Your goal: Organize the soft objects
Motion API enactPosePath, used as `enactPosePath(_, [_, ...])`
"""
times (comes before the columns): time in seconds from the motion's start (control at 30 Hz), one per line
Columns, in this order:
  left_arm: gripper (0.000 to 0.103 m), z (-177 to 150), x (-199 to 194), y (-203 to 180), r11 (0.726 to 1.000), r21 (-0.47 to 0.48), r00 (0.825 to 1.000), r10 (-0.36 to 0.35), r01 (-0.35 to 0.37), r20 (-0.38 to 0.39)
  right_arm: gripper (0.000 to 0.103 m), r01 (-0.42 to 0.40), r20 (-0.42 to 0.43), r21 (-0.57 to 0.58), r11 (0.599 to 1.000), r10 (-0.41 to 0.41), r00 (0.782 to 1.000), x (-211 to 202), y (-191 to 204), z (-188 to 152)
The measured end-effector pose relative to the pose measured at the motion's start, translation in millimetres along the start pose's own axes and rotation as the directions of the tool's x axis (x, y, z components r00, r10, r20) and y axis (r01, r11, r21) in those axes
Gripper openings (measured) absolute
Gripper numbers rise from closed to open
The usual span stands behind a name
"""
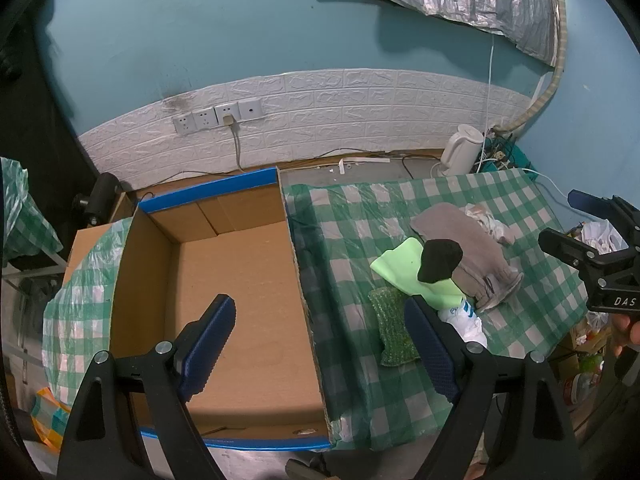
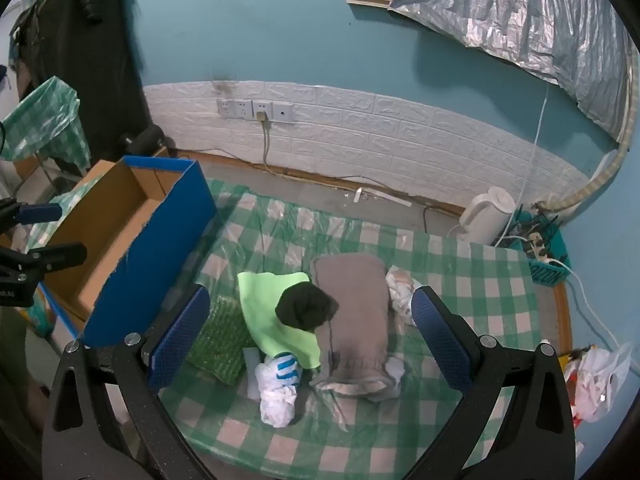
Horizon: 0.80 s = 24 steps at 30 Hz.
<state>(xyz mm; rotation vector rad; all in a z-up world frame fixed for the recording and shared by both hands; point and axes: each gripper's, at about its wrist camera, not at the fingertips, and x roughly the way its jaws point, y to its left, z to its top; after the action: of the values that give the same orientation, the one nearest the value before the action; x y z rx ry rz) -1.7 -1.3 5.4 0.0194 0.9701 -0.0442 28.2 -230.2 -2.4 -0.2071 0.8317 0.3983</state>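
A pile of soft things lies on the green checked table: a grey towel [image 2: 352, 316], a light green cloth [image 2: 272, 312], a black lump [image 2: 306, 306], a green bubble-wrap pad [image 2: 220, 340], a white and blue sock [image 2: 280, 384] and a crumpled white cloth [image 2: 400, 292]. The pile also shows in the left wrist view, with the grey towel [image 1: 468, 256] and the black lump [image 1: 438, 260]. An empty cardboard box [image 1: 240, 292] with blue edges stands to the left of the pile. My left gripper [image 1: 320, 320] is open above the box's right wall. My right gripper [image 2: 310, 312] is open above the pile.
A white kettle [image 2: 486, 216] stands at the back right by a teal basket of cables [image 2: 548, 248]. A wall with sockets [image 2: 256, 110] runs behind. A white plastic bag [image 2: 600, 376] lies off the table's right edge.
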Motion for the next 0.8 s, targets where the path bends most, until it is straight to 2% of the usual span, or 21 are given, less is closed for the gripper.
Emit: enactPosePath(0.8, [0.087, -3.4, 0.4, -7.4, 1.000, 0.015, 1.000, -0.015, 0.015, 0.011, 0.101, 0.004, -0.002, -0.007, 1.000, -0.004, 1.000, -4.7, 0.2, -0.4])
